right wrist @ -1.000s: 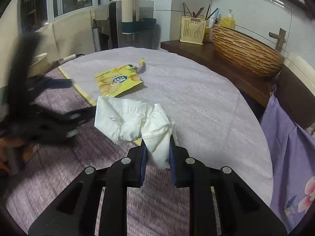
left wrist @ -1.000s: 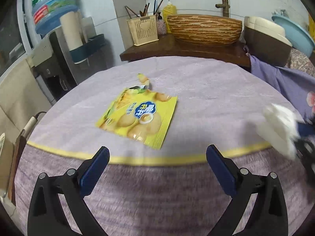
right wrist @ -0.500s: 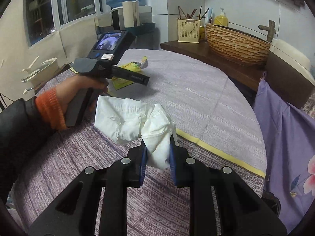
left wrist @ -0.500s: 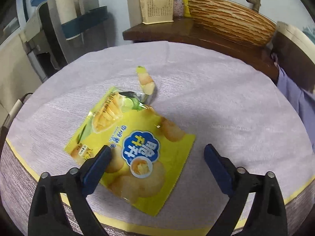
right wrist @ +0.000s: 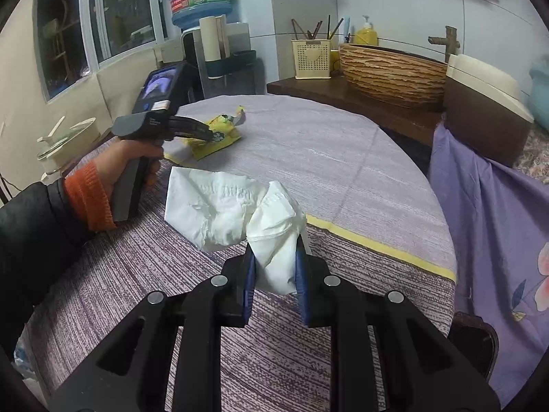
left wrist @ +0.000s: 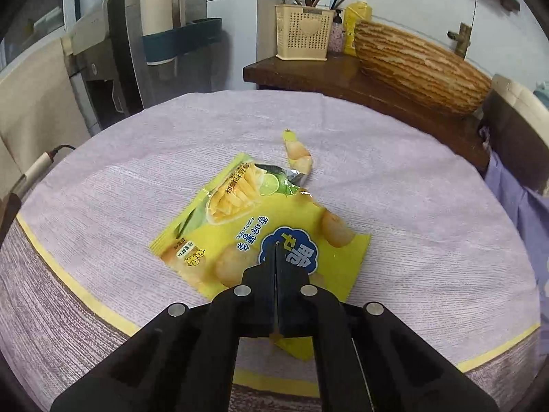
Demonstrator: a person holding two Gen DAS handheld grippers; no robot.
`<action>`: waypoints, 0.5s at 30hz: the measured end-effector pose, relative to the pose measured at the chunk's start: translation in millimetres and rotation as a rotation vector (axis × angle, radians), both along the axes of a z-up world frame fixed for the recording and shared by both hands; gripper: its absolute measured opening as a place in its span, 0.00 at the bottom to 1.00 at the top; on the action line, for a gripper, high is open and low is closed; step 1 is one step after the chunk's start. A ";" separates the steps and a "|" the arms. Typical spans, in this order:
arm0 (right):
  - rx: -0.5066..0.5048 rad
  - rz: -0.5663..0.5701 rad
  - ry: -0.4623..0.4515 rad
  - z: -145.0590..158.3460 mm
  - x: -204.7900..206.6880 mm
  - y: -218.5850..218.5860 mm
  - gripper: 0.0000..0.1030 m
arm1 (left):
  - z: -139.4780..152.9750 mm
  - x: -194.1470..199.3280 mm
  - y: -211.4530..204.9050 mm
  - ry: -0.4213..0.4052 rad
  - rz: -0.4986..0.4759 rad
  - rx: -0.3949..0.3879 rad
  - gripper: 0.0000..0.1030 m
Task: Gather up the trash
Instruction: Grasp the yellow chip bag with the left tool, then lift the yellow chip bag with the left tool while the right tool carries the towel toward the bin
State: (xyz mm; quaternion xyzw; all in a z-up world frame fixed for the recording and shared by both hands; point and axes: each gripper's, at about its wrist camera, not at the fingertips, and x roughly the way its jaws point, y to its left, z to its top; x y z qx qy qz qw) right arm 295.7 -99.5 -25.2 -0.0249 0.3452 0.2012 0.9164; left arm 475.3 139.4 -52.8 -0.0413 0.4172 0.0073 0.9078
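A yellow snack bag (left wrist: 240, 213) lies torn open on the round table (left wrist: 429, 213), with its torn-off strip (left wrist: 296, 151) just beyond it. My left gripper (left wrist: 275, 250) is over the bag's near part, its jaws closing tight with the foil pinched between them and a yellow corner showing below the fingers. In the right wrist view the left gripper (right wrist: 206, 134) meets the rumpled bag (right wrist: 223, 135) at the table's far left. My right gripper (right wrist: 274, 267) is shut on a crumpled white tissue (right wrist: 223, 206), held above the table's near edge.
A wooden counter behind the table carries a wicker basket (left wrist: 418, 68), a utensil holder (left wrist: 305, 34) and a soap bottle. A water dispenser (left wrist: 137, 51) stands at the far left. Purple cloth (right wrist: 497, 223) hangs at the right. A hand (right wrist: 116, 161) in an orange cuff grips the left tool.
The left gripper moved forward over the snack bag and its wide-open jaws closed on it. The right gripper drifted sideways, still holding the tissue.
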 end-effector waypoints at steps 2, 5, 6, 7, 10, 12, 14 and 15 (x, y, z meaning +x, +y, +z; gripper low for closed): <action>0.000 -0.007 0.004 -1.6 0.1 -4.0 0.20 | 5.2 -3.1 4.8 -0.029 -0.001 -0.036 0.05; -0.003 -0.018 0.010 -4.2 1.4 -6.7 0.20 | 16.2 -2.9 0.3 -0.073 -0.011 -0.006 0.64; -0.002 -0.020 0.013 -4.9 2.3 -7.6 0.20 | 20.6 -3.2 -2.8 -0.099 -0.011 0.014 0.72; -0.002 -0.020 0.015 -5.2 2.4 -7.7 0.20 | 26.3 -1.9 -8.3 -0.132 -0.027 0.031 0.72; -0.003 -0.021 0.011 -4.5 1.4 -8.0 0.20 | 29.7 13.9 -25.8 -0.125 -0.059 0.082 0.72; -0.004 -0.019 0.007 -2.1 -0.4 -8.4 0.20 | 25.8 33.2 -38.3 -0.090 -0.064 0.140 0.72; -0.004 -0.023 0.000 1.5 -4.1 -8.9 0.20 | 18.0 54.0 -44.2 -0.045 -0.048 0.169 0.72; -0.002 -0.026 -0.002 2.9 -5.4 -10.4 0.20 | 13.4 63.0 -44.9 -0.021 -0.048 0.165 0.72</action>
